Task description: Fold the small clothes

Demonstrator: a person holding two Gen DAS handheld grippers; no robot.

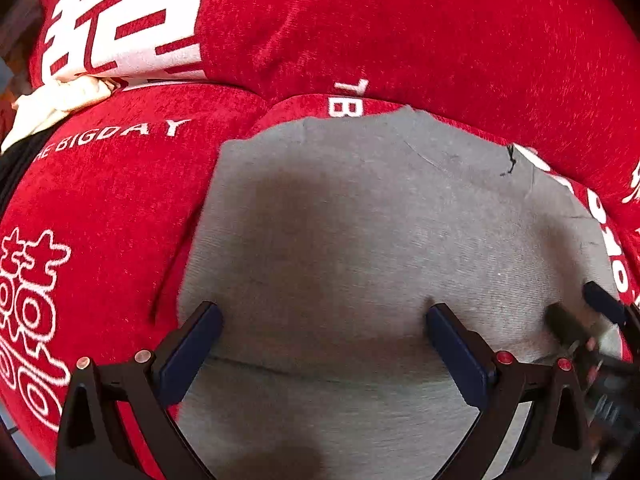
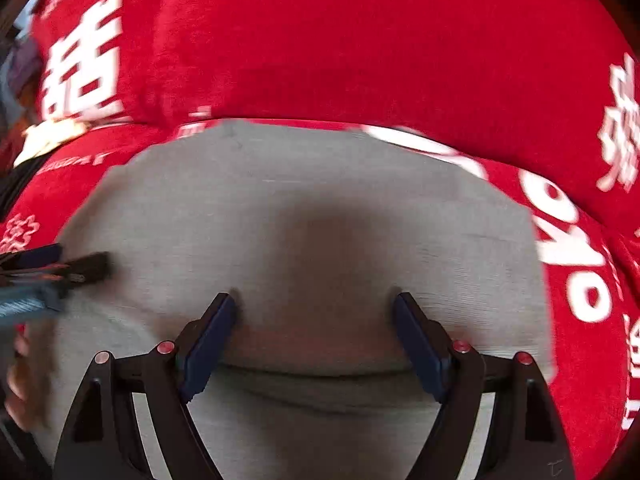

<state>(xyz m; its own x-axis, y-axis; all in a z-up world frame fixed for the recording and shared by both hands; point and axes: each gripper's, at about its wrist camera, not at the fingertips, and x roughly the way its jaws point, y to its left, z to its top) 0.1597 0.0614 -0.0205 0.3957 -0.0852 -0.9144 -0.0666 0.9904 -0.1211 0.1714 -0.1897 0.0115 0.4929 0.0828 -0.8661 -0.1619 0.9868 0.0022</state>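
left wrist view. grey cloth (image 1: 360,232) spread flat on red cover (image 1: 400,40), white lettering on the cover around it. left claw (image 1: 324,316) pointing steeply down over the near half of the cloth, jaws wide apart, nothing between the blue pads (image 1: 192,356). fingertips close to or on the cloth surface; contact not determinable. faint crease across the cloth just below the fingertips, running between both fingers. far cloth edge uneven, small dark thread at its upper right corner. cloth's left edge just beside the left finger, lying over the red cover. right claw (image 1: 588,308) seen at the right border, over the cloth's right edge, tips dark and blurred; its state not readable here. cream fabric (image 1: 60,100) bunched at upper left, well apart from the cloth.

right wrist view. same grey cloth (image 2: 304,200) fills the centre, blurred. right claw (image 2: 316,304) jaws wide apart, empty between the pads (image 2: 208,344). fingertips set on or just above the cloth's near half; a fold line curving across just below the tips, from finger to finger. cloth's right edge beyond the right finger, red cover (image 2: 360,40) past it. left claw (image 2: 76,264) entering from the left border over the cloth's left part, blurred. part of a hand (image 2: 20,376) visible at lower left edge.
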